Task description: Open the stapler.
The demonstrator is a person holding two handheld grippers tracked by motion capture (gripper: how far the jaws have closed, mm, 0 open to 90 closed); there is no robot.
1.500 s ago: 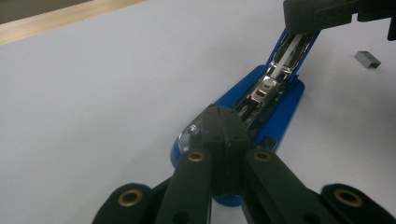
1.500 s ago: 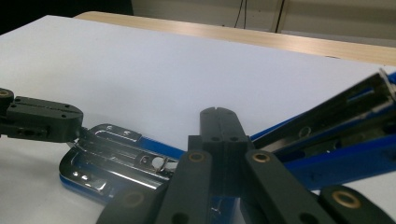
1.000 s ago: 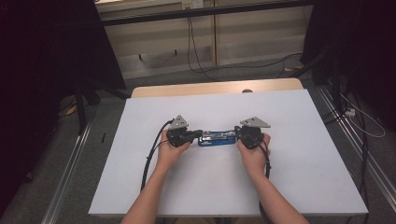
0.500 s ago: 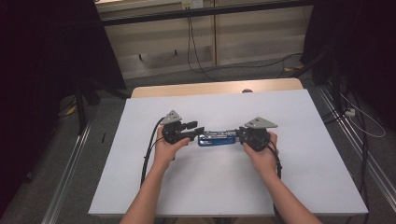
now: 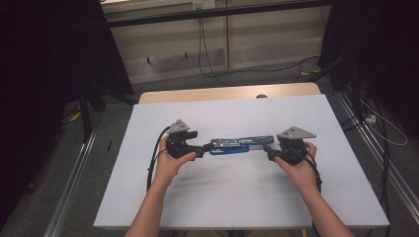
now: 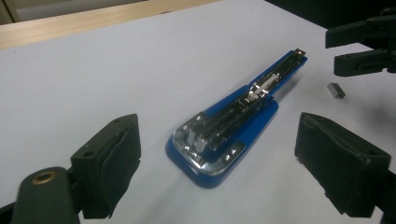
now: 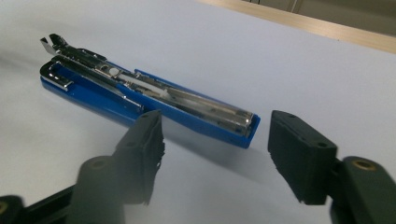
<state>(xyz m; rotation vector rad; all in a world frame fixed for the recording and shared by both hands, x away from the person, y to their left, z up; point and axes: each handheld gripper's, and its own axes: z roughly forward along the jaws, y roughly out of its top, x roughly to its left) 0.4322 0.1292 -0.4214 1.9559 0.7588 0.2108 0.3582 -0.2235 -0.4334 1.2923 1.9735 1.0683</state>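
A blue stapler (image 5: 240, 145) with its chrome parts facing up lies flat on the white table (image 5: 232, 197), lengthwise between my two grippers. The left gripper (image 5: 201, 148) is at its left end, and its jaws have just been opening. In the left gripper view the stapler's (image 6: 233, 126) wide rounded end lies between the parted pads (image 6: 114, 156), untouched. The right gripper (image 5: 268, 150) stands just off the right end, its jaws also just opening. In the right gripper view the stapler's (image 7: 140, 98) narrow end sits ahead of the pads (image 7: 299, 154), apart from them.
A small grey strip of staples (image 6: 336, 89) lies on the table beside the stapler's far end, close to the right gripper (image 6: 364, 46). A wooden strip (image 5: 227, 93) runs along the table's far edge. Cables trail on the floor behind.
Both grippers were shut on the stapler's ends and have let go. The left one has lifted and drawn back left, the right one has pulled away to the right. The stapler stays put.
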